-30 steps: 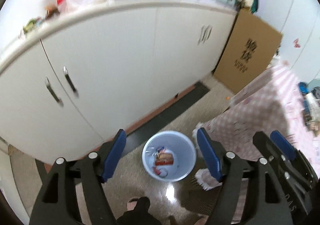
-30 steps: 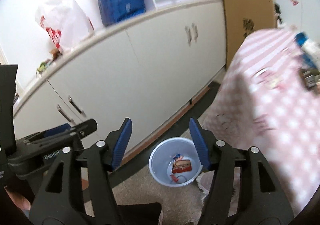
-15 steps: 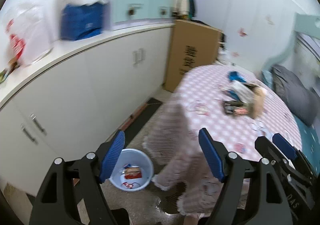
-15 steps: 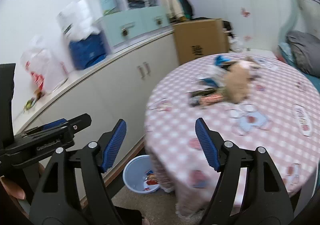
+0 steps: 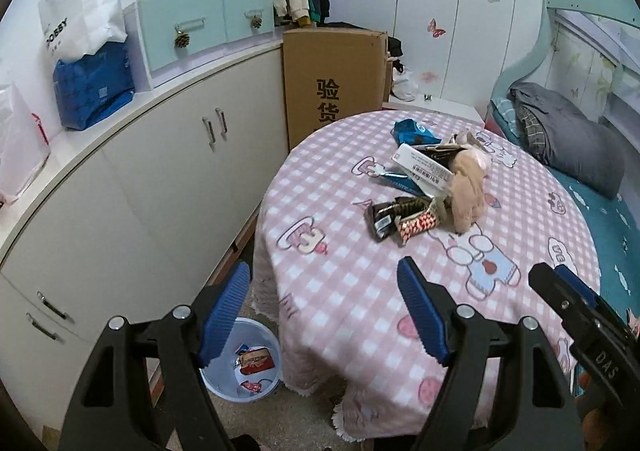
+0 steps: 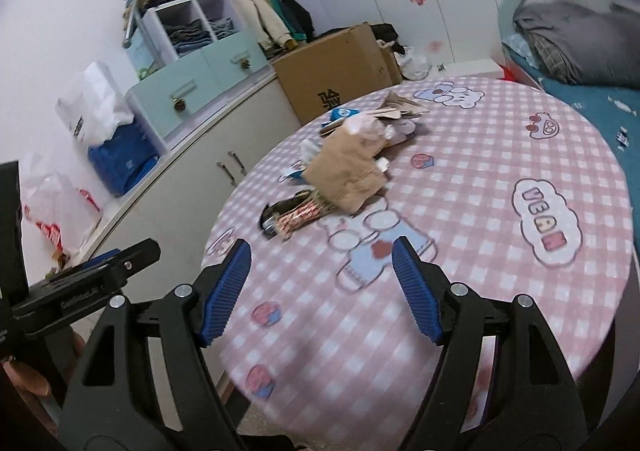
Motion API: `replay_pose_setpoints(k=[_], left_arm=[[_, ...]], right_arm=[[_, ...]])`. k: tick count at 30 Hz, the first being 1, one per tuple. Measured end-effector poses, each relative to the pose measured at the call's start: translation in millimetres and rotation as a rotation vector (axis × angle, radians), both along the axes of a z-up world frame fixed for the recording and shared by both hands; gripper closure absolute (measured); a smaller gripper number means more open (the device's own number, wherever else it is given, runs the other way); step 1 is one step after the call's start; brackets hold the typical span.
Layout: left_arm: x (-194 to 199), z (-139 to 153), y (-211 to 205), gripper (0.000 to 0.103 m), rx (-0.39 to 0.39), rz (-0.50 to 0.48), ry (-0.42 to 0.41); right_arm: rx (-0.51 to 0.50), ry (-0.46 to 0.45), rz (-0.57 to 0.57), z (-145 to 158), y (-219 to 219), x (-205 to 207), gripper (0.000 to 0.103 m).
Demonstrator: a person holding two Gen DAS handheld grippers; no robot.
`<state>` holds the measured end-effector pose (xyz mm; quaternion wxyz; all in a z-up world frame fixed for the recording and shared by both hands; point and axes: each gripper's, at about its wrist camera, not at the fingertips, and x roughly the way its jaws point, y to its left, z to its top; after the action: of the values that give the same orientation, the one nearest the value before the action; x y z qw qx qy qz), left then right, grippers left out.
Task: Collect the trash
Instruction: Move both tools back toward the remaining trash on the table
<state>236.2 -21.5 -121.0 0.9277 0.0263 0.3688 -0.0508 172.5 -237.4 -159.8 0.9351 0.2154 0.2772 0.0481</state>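
cardboard box [image 5: 335, 83] beside white cabinets [image 5: 132, 187] | grey bedding [image 5: 568, 139] (on bed)

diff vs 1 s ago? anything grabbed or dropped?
Both views swung up from the pale blue plastic bin on the floor to the pile of wrappers and brown paper bag on the pink checked round table. Nothing grabbed or dropped. Left gripper and right gripper stay open and empty; the bin's contents look unchanged.

Soft checked cloth tablecloth [image 5: 344, 275], glossy foil wrappers [image 5: 404, 217], matt cardboard box [image 5: 334, 79]
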Motion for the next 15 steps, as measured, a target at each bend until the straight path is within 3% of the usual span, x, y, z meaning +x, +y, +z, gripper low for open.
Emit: replay_pose_setpoints(k=[13, 15], left_arm=[[59, -19, -18, 0.028, -0.004, -0.023, 0.022], [64, -20, -15, 0.028, -0.003, -0.023, 0.022]], right_arm=[[0.051, 0.070, 0.012, -25, -14, 106, 0.031], [0.035, 0.075, -0.005, -26, -13, 118, 0.040]])
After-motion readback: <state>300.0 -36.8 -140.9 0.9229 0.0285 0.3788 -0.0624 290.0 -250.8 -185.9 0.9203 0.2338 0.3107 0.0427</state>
